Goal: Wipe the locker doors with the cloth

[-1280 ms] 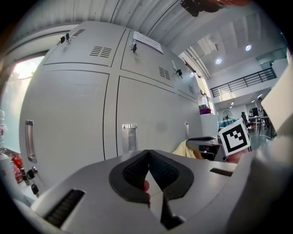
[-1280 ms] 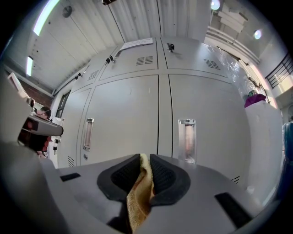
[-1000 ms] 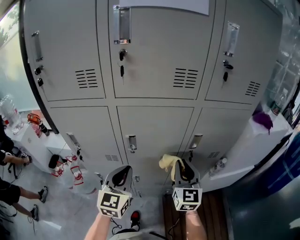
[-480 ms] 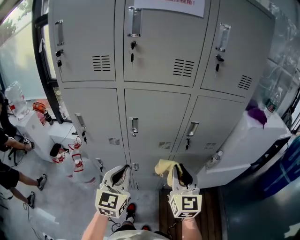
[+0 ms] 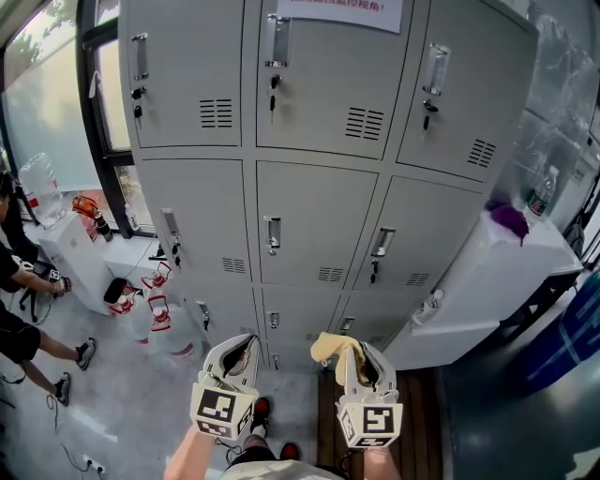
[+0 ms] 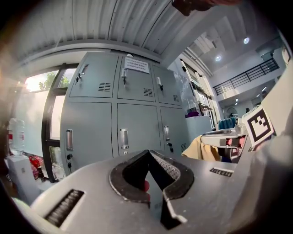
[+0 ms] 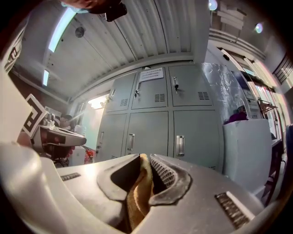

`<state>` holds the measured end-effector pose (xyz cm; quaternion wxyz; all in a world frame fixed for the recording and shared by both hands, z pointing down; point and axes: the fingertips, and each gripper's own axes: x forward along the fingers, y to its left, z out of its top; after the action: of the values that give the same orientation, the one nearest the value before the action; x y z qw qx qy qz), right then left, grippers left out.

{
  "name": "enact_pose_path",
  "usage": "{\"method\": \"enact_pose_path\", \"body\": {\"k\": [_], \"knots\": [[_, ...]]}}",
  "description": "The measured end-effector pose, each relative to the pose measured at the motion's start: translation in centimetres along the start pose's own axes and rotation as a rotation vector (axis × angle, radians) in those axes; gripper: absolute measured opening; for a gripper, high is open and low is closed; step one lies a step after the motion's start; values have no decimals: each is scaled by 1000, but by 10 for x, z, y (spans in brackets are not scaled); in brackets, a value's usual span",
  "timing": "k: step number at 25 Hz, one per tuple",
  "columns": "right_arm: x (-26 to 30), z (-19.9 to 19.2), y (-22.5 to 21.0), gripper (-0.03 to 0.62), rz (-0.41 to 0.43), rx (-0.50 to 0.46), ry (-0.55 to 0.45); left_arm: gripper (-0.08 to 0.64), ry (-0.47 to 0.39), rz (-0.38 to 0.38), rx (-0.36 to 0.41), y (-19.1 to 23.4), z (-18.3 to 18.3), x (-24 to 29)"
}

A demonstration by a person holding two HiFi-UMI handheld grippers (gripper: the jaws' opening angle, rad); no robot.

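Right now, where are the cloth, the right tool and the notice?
cloth (image 5: 327, 347), head view, bunched part left of the tool.
right tool (image 7: 145, 158), right gripper view, between its fingertips.
notice (image 5: 339, 13), head view, middle of the sheet.

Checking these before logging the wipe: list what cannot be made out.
Notice: head view, cut off by the top edge; print too small in both gripper views.
Cloth: head view, its held end hidden by the right gripper.
Bottom lockers: head view, partly behind the left gripper.
Dirt on doors: too small in every view.
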<state>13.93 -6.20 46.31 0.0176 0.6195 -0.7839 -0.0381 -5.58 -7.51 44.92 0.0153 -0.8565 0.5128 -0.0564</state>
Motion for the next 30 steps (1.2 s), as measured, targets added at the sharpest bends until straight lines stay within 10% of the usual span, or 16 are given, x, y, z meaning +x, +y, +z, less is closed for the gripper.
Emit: {"method": "enact_pose_path", "body": {"k": [30], "knots": [[-30,-17,-9,72,2,25,20,20,21,26,4,-19,-8,-20]]}}
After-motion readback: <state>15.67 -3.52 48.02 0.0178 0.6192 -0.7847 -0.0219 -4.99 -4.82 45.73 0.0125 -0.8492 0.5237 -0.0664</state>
